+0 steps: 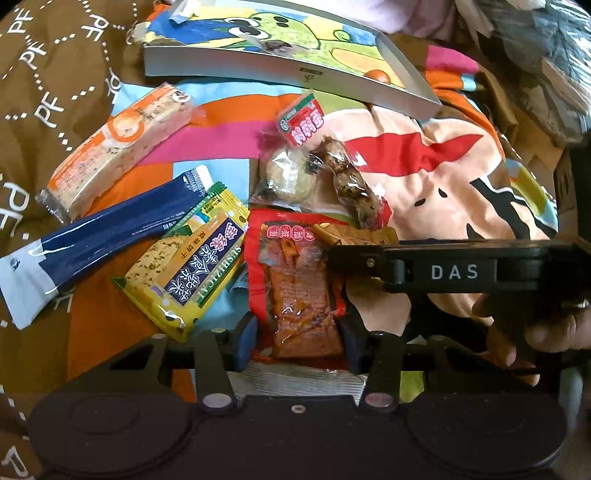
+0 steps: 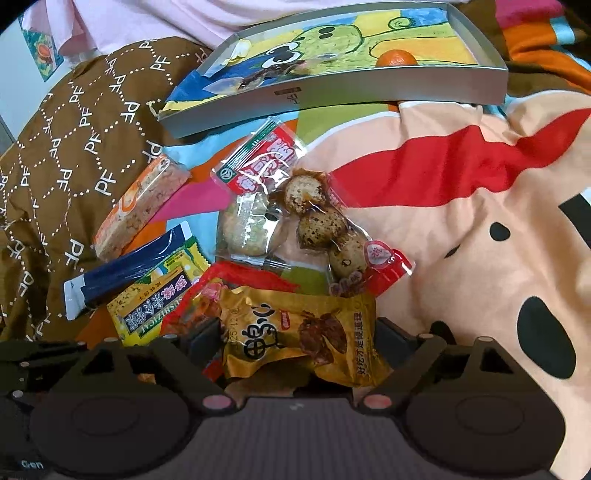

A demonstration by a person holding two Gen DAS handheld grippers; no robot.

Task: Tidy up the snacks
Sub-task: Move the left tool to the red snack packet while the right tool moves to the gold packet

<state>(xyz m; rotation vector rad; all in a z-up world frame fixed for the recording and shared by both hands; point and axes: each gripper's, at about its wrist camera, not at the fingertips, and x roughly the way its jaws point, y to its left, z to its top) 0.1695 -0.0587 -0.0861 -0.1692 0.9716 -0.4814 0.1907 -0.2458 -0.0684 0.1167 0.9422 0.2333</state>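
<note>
L gripper (image 1: pixel 301 339) grips red snack pkt (image 1: pixel 299 295).

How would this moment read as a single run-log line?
task: organize snacks | left claw: shut on red packet | right claw: open, straddling gold packet | tray: holds orange fruit

Brown quilt (image 2: pixel 74 155) with white dotted diamonds and "PF" lettering, rumpled, at left. Beside it a bright cartoon-print cover (image 2: pixel 461 206): peach ground, red band, black spots, with pink, orange and pale blue patches nearer the quilt. Pale pink fabric (image 2: pixel 166 18) bunched along the top. Small orange-and-teal picture (image 2: pixel 40 55) at far upper left.
</note>
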